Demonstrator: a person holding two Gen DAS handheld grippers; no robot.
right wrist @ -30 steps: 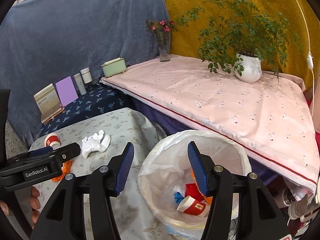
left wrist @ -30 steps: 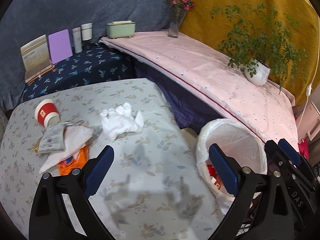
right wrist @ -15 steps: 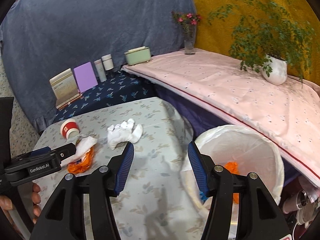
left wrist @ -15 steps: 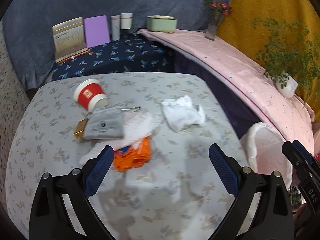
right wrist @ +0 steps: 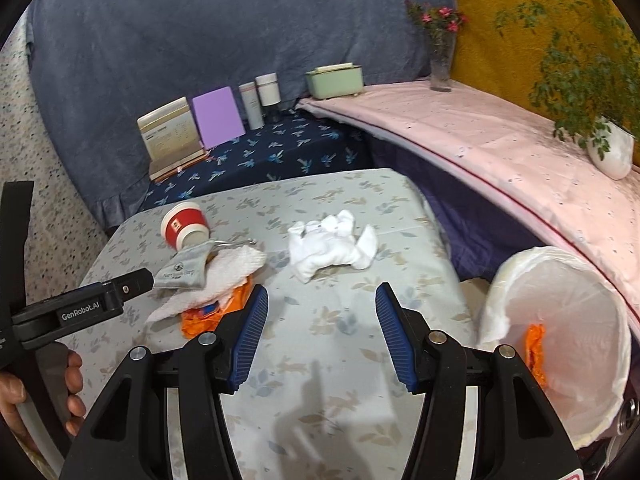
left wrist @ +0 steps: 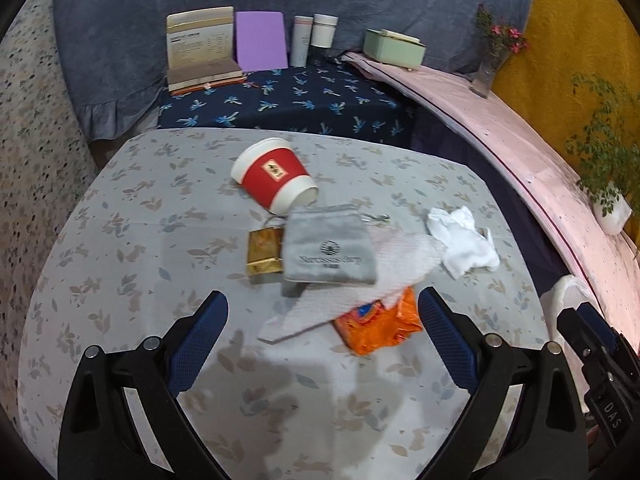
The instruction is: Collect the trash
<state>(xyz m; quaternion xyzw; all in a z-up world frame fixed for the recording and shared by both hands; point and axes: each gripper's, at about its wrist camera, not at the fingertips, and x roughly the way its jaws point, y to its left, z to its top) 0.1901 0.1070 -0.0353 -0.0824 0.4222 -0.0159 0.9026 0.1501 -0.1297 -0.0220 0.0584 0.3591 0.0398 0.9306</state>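
Hovering over the floral table (left wrist: 132, 264), the left gripper (left wrist: 320, 328) and right gripper (right wrist: 320, 332) both have fingers apart and empty. Just beyond lie an orange wrapper (left wrist: 376, 326), paper towel (left wrist: 360, 292), grey pouch (left wrist: 328, 252), crumpled white tissue (right wrist: 332, 246) and red cup (left wrist: 276, 176); the lined bin (right wrist: 568, 320) stands beside the table.

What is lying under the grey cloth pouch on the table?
The grey pouch rests on a white paper towel and overlaps a gold box. An orange wrapper pokes out from under the towel. Anything else beneath the pouch is covered.
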